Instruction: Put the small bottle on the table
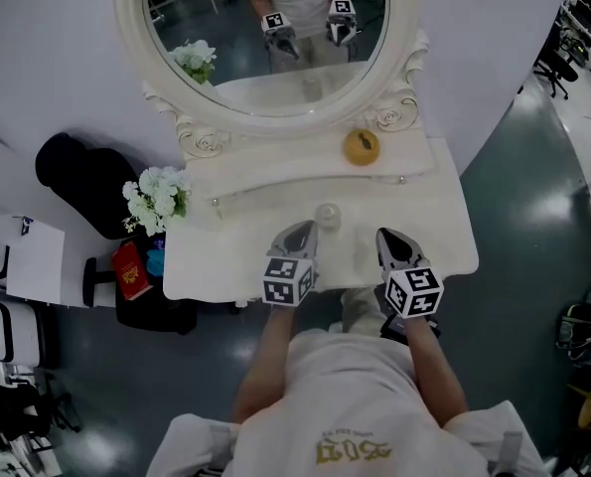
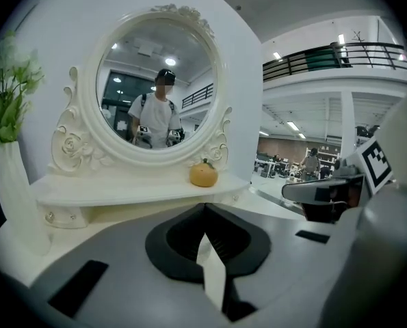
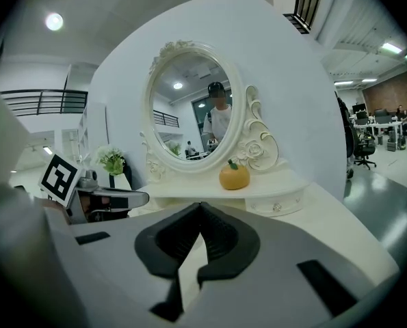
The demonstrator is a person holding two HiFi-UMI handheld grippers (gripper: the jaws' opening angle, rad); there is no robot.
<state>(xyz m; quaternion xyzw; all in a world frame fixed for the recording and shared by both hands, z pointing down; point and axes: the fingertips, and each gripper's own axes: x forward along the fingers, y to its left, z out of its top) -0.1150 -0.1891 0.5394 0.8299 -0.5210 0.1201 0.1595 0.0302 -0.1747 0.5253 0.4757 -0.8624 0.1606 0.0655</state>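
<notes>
The small bottle (image 1: 327,215) sits on the table (image 1: 444,229), just ahead of your left gripper (image 1: 299,233) and slightly to its right, untouched. Your left gripper's jaws are pressed together on nothing (your right gripper (image 1: 392,240) likewise). An orange fruit (image 1: 362,147) rests farther ahead, well apart from both.

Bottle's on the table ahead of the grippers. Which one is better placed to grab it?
Left, probably. The bottle stands just ahead of the left gripper, slightly to its right; the right gripper is farther off to the side. Both are shut and empty, so either must open first.
</notes>
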